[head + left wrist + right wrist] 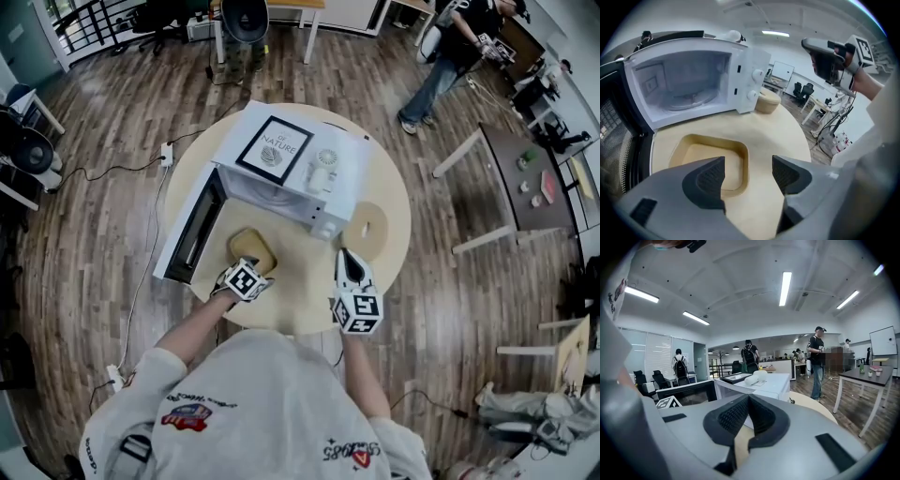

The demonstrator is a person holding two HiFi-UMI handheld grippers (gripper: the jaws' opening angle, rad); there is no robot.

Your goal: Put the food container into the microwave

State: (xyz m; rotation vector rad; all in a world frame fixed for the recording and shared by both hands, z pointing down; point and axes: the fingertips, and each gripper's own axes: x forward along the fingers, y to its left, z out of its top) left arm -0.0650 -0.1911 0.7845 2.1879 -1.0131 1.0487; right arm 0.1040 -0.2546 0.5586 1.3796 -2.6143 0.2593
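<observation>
The food container (pixel 251 247) is a shallow tan tray with rounded corners, lying on the round wooden table (pixel 384 187) just in front of the microwave (pixel 281 164). The white microwave's door (pixel 192 230) hangs open to the left. My left gripper (pixel 246 270) hovers at the container's near edge. In the left gripper view it (pixel 747 173) is open, with the container (pixel 710 157) below and ahead of the left jaw and the empty microwave cavity (pixel 684 84) beyond. My right gripper (pixel 349 262) is held up to the right, jaws shut on nothing (pixel 748 401).
A round tan bowl-like item (pixel 366 228) sits at the microwave's right front corner. A framed picture (pixel 273 148) and a small white object (pixel 323 169) lie on the microwave. Another person (pixel 450 56) and a dark side table (pixel 525 178) stand off to the right.
</observation>
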